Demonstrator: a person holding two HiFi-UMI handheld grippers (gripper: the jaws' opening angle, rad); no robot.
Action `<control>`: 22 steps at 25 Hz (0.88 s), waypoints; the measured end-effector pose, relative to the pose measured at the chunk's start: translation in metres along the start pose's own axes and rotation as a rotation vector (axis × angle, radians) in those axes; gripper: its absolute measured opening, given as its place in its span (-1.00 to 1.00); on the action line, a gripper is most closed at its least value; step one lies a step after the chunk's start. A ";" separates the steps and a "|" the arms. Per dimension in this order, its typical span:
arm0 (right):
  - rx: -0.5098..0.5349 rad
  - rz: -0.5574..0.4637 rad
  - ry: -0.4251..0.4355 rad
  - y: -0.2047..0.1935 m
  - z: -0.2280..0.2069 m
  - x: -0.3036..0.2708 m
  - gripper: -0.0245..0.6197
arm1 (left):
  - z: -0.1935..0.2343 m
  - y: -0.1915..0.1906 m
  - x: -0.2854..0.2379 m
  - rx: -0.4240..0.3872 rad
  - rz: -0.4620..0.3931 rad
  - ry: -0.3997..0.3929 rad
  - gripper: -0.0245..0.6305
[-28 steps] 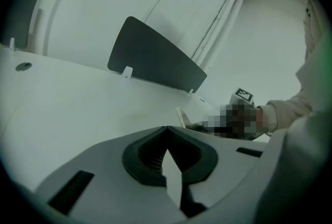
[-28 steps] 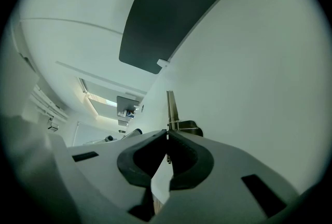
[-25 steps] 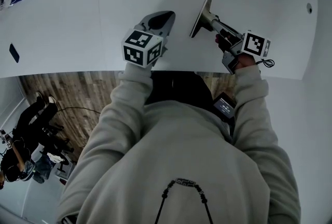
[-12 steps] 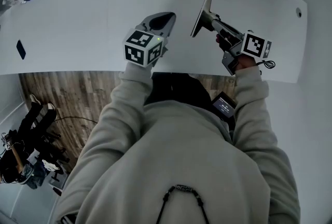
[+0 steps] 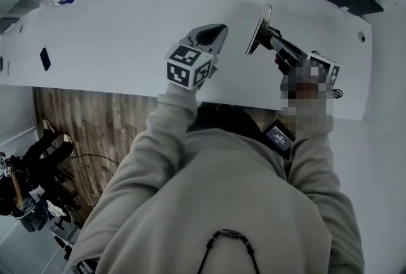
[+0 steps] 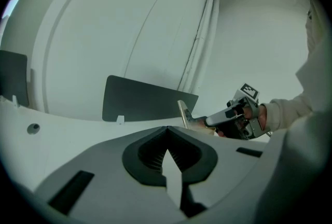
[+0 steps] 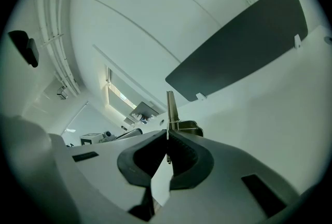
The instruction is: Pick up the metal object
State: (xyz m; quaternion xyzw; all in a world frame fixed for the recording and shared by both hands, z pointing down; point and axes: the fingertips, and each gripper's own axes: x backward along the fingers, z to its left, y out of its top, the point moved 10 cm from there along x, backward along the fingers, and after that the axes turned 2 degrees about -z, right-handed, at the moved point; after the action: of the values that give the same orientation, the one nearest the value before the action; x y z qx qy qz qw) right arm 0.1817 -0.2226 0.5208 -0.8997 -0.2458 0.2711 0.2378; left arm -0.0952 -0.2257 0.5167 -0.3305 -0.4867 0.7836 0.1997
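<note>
While the white table [image 5: 108, 32] spans the top of the head view, the person's grey hoodie [image 5: 216, 203] fills the bottom. Left gripper [image 5: 220, 30] hangs over the table, jaws closed together with nothing between them. Right gripper [image 5: 277, 42] is clamped on the metal object [image 5: 259, 29], a thin flat plate on a stem. It is held on edge over the table, near the left gripper's tip.
</note>
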 end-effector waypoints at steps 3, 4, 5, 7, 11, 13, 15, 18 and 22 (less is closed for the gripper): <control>0.022 -0.028 0.019 0.009 0.017 0.001 -0.84 | -0.001 0.014 0.010 -0.020 -0.019 0.004 -0.92; 0.036 -0.033 0.021 0.013 0.023 0.001 -0.84 | -0.002 0.019 0.013 -0.026 -0.025 0.013 -0.92; 0.053 -0.037 0.023 0.018 0.029 0.001 -0.84 | -0.003 0.025 0.014 -0.033 -0.033 0.021 -0.92; 0.092 -0.051 0.023 0.031 0.041 0.006 -0.84 | -0.008 0.039 0.014 -0.053 -0.056 0.023 -0.92; 0.177 -0.095 0.019 0.059 0.063 0.016 -0.84 | -0.013 0.072 0.017 -0.095 -0.113 0.010 -0.92; 0.207 -0.122 0.025 0.073 0.075 0.021 -0.84 | -0.014 0.088 0.021 -0.116 -0.137 0.010 -0.92; 0.251 -0.145 0.021 0.085 0.087 0.027 -0.84 | -0.017 0.102 0.023 -0.132 -0.162 0.010 -0.92; 0.353 -0.161 0.006 0.104 0.104 0.031 -0.84 | -0.024 0.120 0.021 -0.165 -0.192 0.003 -0.92; 0.410 -0.190 0.002 0.122 0.125 0.032 -0.84 | -0.031 0.140 0.023 -0.204 -0.224 -0.016 -0.92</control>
State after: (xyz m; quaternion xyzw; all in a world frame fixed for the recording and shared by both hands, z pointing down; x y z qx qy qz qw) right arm 0.1683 -0.2611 0.3480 -0.8056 -0.2688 0.2910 0.4404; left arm -0.0881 -0.2536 0.3744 -0.2867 -0.5992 0.7054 0.2472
